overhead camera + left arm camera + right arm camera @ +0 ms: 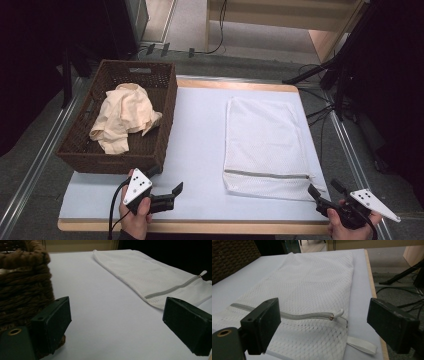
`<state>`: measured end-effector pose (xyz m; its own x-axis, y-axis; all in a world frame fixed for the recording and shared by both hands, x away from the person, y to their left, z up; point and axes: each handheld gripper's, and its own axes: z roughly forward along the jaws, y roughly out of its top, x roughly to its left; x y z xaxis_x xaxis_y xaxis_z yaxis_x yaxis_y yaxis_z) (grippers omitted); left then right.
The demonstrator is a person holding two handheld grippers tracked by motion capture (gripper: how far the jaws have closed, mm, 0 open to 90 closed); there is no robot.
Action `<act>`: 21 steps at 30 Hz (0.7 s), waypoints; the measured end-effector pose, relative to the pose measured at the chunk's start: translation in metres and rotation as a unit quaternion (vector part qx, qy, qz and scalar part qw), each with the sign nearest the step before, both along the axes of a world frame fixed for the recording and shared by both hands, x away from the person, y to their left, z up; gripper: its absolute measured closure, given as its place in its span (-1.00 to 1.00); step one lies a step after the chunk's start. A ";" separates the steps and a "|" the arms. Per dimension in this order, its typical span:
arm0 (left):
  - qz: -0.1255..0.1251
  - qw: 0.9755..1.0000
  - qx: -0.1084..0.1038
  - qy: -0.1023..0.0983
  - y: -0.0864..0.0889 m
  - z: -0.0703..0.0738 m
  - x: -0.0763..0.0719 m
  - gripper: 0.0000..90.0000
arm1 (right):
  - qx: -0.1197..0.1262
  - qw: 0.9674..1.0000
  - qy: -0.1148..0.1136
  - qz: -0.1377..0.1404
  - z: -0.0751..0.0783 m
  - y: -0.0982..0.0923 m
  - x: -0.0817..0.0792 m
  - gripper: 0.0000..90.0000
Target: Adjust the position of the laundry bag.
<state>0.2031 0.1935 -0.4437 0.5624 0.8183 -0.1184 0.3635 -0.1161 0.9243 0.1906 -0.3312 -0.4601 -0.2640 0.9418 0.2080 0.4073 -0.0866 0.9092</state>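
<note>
A white mesh bag [263, 145] is laid flat on the right half of the table [197, 130], with its long axis running from the near edge to the far edge. Its grey zipper [265, 174] is set across the near end, parallel to the table's front edge, and the pull [338, 312] is seen at the bag's right corner. The right gripper [325, 196] is held just beside that corner, jaws wide apart, nothing between them. The left gripper [167, 192] is held near the front of a wicker basket [80, 140], jaws likewise spread and empty. A cream cloth [125, 115] is piled in the basket.
</note>
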 end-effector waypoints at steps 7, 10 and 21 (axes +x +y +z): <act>-0.025 1.000 0.015 0.002 -0.026 0.001 0.007 -0.81 | -0.006 1.000 0.025 -0.011 -0.002 -0.001 0.013 -0.66; -0.039 0.999 0.016 0.005 -0.038 0.003 0.012 -0.81 | -0.013 0.999 0.036 -0.013 -0.002 0.000 0.021 -0.63; -0.039 0.999 0.013 0.025 -0.086 0.003 0.053 -0.69 | -0.026 0.998 0.044 -0.036 0.009 0.002 0.051 -0.35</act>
<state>0.2564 0.1076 -0.4409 0.6191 0.7751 -0.1260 0.3971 -0.1706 0.9018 0.2420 -0.3294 -0.4514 -0.1789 0.9677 0.1777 0.4805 -0.0716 0.8740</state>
